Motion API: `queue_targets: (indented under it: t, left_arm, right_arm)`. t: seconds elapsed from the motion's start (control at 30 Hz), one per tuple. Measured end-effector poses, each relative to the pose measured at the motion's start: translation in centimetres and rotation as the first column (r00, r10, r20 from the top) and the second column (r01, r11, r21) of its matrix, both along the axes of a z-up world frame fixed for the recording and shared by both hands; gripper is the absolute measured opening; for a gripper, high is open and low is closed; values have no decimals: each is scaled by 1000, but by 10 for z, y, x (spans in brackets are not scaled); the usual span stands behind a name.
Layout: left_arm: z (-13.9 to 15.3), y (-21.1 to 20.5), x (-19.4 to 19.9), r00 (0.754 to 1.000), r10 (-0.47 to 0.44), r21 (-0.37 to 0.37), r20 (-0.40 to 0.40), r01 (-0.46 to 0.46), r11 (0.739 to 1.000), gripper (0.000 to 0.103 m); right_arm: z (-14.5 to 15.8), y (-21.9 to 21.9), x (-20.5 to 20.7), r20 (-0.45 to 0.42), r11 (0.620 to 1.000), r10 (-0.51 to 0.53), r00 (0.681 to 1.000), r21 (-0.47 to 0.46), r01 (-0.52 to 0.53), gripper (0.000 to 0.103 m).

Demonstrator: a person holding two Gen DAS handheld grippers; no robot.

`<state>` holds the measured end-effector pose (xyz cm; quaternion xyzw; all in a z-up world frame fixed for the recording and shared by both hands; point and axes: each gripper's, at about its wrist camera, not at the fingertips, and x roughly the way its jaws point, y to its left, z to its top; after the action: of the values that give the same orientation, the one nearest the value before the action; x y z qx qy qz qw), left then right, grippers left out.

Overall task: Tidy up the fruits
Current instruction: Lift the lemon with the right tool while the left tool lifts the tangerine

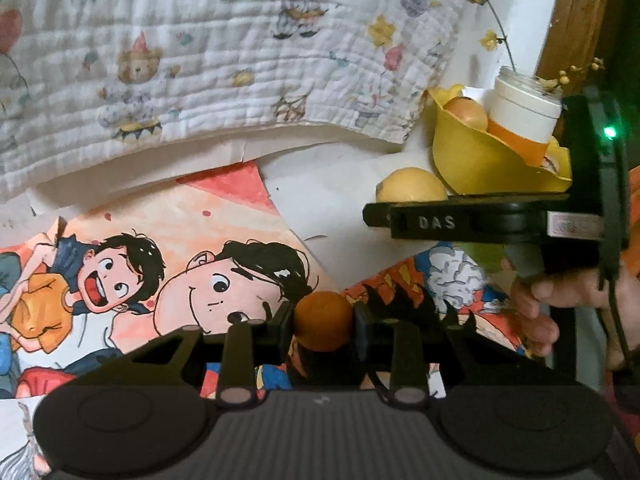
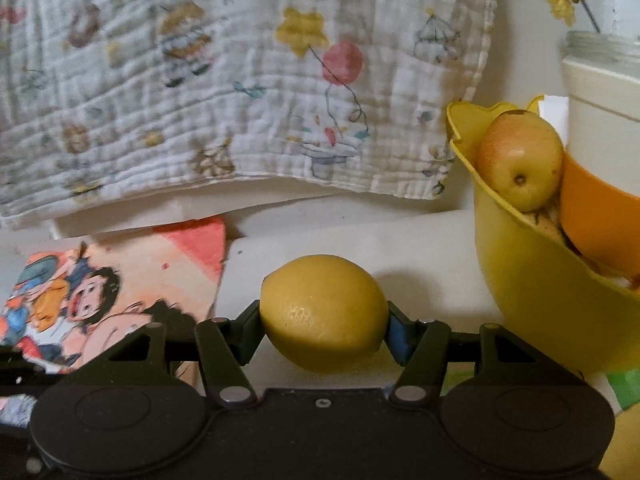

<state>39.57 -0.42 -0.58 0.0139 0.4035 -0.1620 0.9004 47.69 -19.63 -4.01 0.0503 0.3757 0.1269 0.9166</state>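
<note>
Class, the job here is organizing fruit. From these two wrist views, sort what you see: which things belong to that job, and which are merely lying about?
Part of the job:
- small orange fruit, clamped in the left gripper
- lemon, gripped by the right gripper
- apple, already in the yellow bowl

Just lying about:
- printed blanket
- cartoon poster
- white jar holding a flower twig

Two grippers: the left gripper [image 1: 323, 326] and the right gripper [image 2: 323, 330]. One small orange [image 1: 323, 320]. One lemon [image 2: 323, 314]. One apple [image 2: 520, 160]. One yellow bowl [image 2: 536, 280], with one orange cup [image 2: 596, 216] in it. One white jar [image 1: 524, 108]. One printed cloth [image 1: 224, 52]. One cartoon poster [image 1: 168, 248]. One hand [image 1: 568, 312].
</note>
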Motion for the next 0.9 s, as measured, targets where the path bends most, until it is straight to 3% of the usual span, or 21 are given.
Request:
queue_targets:
  t: [0.5,0.9]
  left_arm:
    - [31,-24,-69,997,-47,-7,53,48,999,34]
    - [29,-52,-122,991,-128,-7,47,128,992,34]
  right_arm:
    - [53,-47,-103,61,991,81,995,101,-87,63]
    - [59,-75,-203,78,970,227,971,68,-232,63]
